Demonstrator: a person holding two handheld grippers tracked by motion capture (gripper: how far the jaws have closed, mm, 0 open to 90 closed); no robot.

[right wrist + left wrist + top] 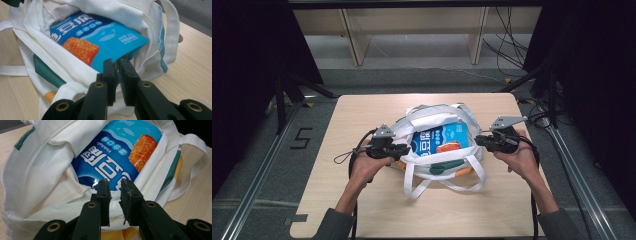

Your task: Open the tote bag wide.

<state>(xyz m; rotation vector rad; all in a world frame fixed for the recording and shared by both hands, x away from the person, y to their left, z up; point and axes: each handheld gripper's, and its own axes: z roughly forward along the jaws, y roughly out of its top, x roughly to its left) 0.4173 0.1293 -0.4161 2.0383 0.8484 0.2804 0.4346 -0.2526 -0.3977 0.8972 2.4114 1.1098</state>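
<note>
Left tongs [401,148], right tongs [479,139]: black two-jaw bodies, brass-coloured rivets, grey three-cornered top plates, trailing black cables. Person: grey-green sleeves [331,225], bare forearms.

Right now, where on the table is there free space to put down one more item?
The table is bare along its far edge beyond the tote bag, and on the near strip between the bag's straps and the front edge. The middle is crowded: the bag with the blue packet, the left gripper and the right gripper.
</note>
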